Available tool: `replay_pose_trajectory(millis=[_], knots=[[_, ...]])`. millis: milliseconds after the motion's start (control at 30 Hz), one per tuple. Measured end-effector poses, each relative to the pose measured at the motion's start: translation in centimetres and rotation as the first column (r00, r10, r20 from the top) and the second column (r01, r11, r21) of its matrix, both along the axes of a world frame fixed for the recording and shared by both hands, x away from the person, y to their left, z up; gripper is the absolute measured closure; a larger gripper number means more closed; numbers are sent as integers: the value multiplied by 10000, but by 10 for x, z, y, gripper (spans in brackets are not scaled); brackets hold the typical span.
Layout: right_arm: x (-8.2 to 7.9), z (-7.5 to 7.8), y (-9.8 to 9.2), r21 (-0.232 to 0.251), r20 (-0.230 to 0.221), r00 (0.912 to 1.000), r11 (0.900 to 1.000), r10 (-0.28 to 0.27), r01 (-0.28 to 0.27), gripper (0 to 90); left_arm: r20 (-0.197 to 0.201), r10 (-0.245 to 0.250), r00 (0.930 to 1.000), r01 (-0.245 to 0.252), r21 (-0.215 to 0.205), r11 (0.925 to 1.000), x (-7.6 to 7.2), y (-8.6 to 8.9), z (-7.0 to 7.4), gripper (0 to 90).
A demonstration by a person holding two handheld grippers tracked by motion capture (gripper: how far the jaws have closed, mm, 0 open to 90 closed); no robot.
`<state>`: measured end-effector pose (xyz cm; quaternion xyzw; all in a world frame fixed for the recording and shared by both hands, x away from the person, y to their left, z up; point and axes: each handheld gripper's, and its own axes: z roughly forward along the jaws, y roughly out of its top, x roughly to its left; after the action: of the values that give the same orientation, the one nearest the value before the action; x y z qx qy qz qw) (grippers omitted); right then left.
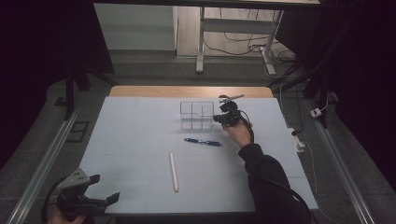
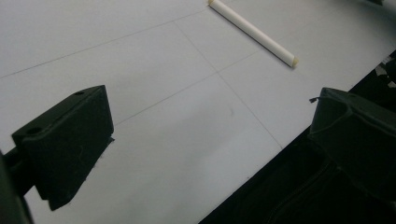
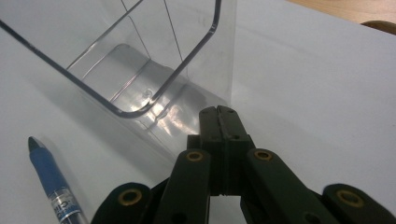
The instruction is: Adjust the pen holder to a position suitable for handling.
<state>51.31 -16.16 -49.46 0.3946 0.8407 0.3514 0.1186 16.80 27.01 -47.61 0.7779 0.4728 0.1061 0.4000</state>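
Writing: none can be read; the blue pen's clear section carries small print in the right gripper view, too blurred to make out.
Table: a wooden table (image 1: 140,90) covered by a smooth white sheet (image 1: 140,135) with faint straight crease lines that cross it in a grid; a strip of bare wood shows along the far edge.
Organiser: a clear hard-plastic box (image 1: 196,115) with rounded corners and thin inner dividers stands upright on the far middle of the sheet; glossy walls catch reflections in the right gripper view (image 3: 140,74).
Pen: a blue ballpoint pen with a transparent section and dark tip (image 1: 202,142) lies flat on the sheet just in front of the box, apart from it; in the right gripper view (image 3: 51,182) it sits at the lower left, tip toward the box.
Stick: a plain white matt cylinder, like a chalk or paper-rolled stick (image 1: 173,171), lies flat near the middle front of the sheet, well apart from the pen; in the left gripper view (image 2: 254,33) it lies toward the top.
Right gripper: the black right gripper (image 1: 219,118), held by a hand in a dark sleeve, is at the box's right wall; its jaws are pressed together with nothing between them (image 3: 219,116), tips at the foot of the clear wall.
Left gripper: the black left gripper (image 1: 106,189) with a grey three-cornered plate hangs over the sheet's near-left corner; its blocky matt jaws stand wide apart and hold nothing (image 2: 205,140).
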Motion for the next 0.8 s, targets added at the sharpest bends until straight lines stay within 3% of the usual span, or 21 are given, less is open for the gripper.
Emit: replay_pose_trajectory(millis=[500,800], knots=[[-10,1,12,-141,-93,9991,9990,413,-414,897,18,-19,10000,19,21,10000,0,0,0,0],[-12,4,11,-238,145,9990,9989,414,-410,889,88,-44,10000,45,-16,10000,-1,0,0,0]])
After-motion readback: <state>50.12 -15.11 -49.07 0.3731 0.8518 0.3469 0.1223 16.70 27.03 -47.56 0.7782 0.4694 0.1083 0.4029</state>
